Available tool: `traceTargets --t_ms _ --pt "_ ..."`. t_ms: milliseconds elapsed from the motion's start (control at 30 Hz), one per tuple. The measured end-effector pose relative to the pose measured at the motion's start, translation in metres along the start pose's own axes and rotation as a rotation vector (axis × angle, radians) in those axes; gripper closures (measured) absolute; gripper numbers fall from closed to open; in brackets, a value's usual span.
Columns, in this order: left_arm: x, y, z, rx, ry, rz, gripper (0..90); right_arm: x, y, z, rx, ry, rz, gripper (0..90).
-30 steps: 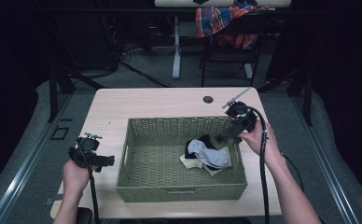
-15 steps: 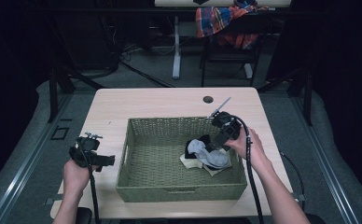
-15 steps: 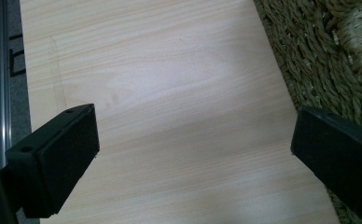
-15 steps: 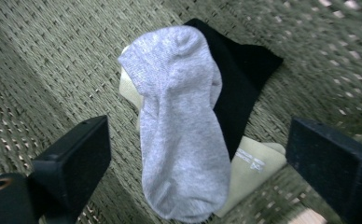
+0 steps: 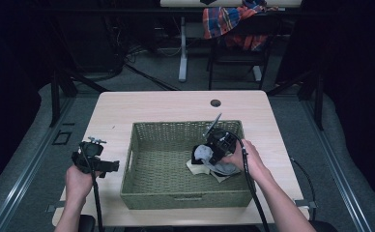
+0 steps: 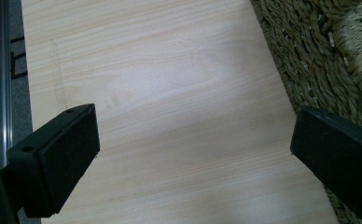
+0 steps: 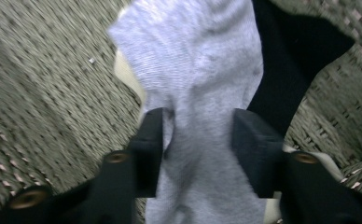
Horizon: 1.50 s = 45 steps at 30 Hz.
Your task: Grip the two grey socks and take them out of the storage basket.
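Observation:
A woven green basket (image 5: 176,126) stands on the wooden table. In its right half lie a grey sock (image 5: 206,153), a black sock (image 7: 291,51) and a cream cloth (image 5: 195,168). My right gripper (image 5: 210,155) reaches down into the basket. Its jaws have just been closing, and in the right gripper view they pinch the grey sock (image 7: 202,70) between the right gripper's (image 7: 198,130) pads. My left gripper (image 5: 109,166) hovers over bare table to the left of the basket, and the left gripper (image 6: 193,144) stands open with nothing between its jaws.
The table (image 5: 176,104) has a small round hole (image 5: 216,103) behind the basket. A plaid cloth (image 5: 234,21) hangs over a chair beyond the table. The basket wall (image 6: 319,56) lies close to my left gripper's right jaw.
My right gripper has come down from the basket's far right corner into the basket and onto the grey sock. The left gripper has stayed where it was.

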<state>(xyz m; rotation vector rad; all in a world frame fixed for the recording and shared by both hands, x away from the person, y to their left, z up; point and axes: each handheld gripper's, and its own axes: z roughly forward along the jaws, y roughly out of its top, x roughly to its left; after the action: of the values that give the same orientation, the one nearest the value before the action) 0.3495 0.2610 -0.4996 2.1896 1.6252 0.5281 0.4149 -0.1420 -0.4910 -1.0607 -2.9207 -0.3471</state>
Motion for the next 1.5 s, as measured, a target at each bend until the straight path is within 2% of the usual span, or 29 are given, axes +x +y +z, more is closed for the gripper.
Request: traceTargets --t_ms 33,67,100,167,200,300,333,367,433,500,600,733,833,867,1100,1200,1300,1333,1433,1500 --pt "0.000 0.000 0.000 0.000 0.000 0.000 1.5 0.000 0.000 0.000 0.000 0.000 0.000 59.5" --pt "0.001 0.000 0.001 0.002 0.002 -0.002 1.6 -0.001 -0.001 0.001 0.014 -0.006 0.010 72.1" --pt "0.001 0.000 0.001 0.002 0.002 -0.002 1.6 -0.001 -0.001 0.001 0.014 -0.006 0.010 72.1" --pt "0.000 0.000 0.001 0.002 0.002 -0.002 1.6 -0.002 -0.002 -0.001 -0.006 0.007 0.015 84.3" --pt "-0.001 0.000 0.001 -0.002 0.003 -0.001 1.6 -0.002 -0.003 -0.002 -0.015 0.016 0.026 85.3" --pt "0.000 0.000 0.000 -0.001 0.002 0.002 1.7 -0.002 -0.004 -0.008 -0.017 0.011 0.024 86.1" --pt "0.001 0.000 0.001 -0.001 0.004 -0.003 1.7 -0.001 -0.004 -0.016 -0.049 0.014 0.029 86.2" --pt "0.001 0.000 0.001 -0.001 0.006 -0.006 1.7 -0.002 -0.004 -0.020 -0.047 0.011 0.021 86.2" --pt "0.002 -0.001 0.002 0.004 0.011 -0.011 1.7 0.000 -0.004 -0.029 -0.085 0.012 0.027 86.3" --pt "0.002 -0.001 0.002 0.003 0.011 -0.012 1.7 0.000 -0.003 -0.035 -0.085 0.006 0.021 86.3" --pt "0.001 -0.001 0.001 -0.002 0.016 -0.011 1.7 0.005 -0.003 -0.047 -0.122 0.000 0.014 86.2" --pt "0.000 -0.001 0.000 -0.003 0.016 -0.008 1.7 0.008 -0.004 -0.053 -0.122 -0.008 0.004 86.3" --pt "0.001 -0.001 0.001 0.001 0.017 -0.009 1.7 0.008 -0.005 -0.061 -0.142 -0.008 0.005 86.3" --pt "0.001 -0.001 0.001 0.004 0.016 -0.010 1.7 0.007 -0.006 -0.066 -0.173 0.001 0.019 86.3" --pt "0.001 -0.001 0.001 0.006 0.017 -0.008 1.7 0.000 -0.011 -0.082 -0.203 0.009 0.030 86.3" --pt "0.000 -0.001 0.002 0.008 0.017 -0.006 1.8 0.001 -0.013 -0.086 -0.229 0.012 0.043 86.3" --pt "0.001 -0.001 0.002 0.007 0.018 -0.007 1.8 0.000 -0.013 -0.090 -0.224 0.007 0.034 86.3" --pt "0.001 -0.001 0.001 0.008 0.017 -0.008 1.8 0.002 -0.015 -0.092 -0.248 0.005 0.043 86.3" --pt "0.001 -0.001 0.002 0.005 0.019 -0.010 1.8 0.002 -0.015 -0.095 -0.242 0.001 0.035 86.3" --pt "0.001 -0.001 0.002 0.007 0.019 -0.008 1.8 0.004 -0.016 -0.098 -0.260 0.003 0.044 86.3"
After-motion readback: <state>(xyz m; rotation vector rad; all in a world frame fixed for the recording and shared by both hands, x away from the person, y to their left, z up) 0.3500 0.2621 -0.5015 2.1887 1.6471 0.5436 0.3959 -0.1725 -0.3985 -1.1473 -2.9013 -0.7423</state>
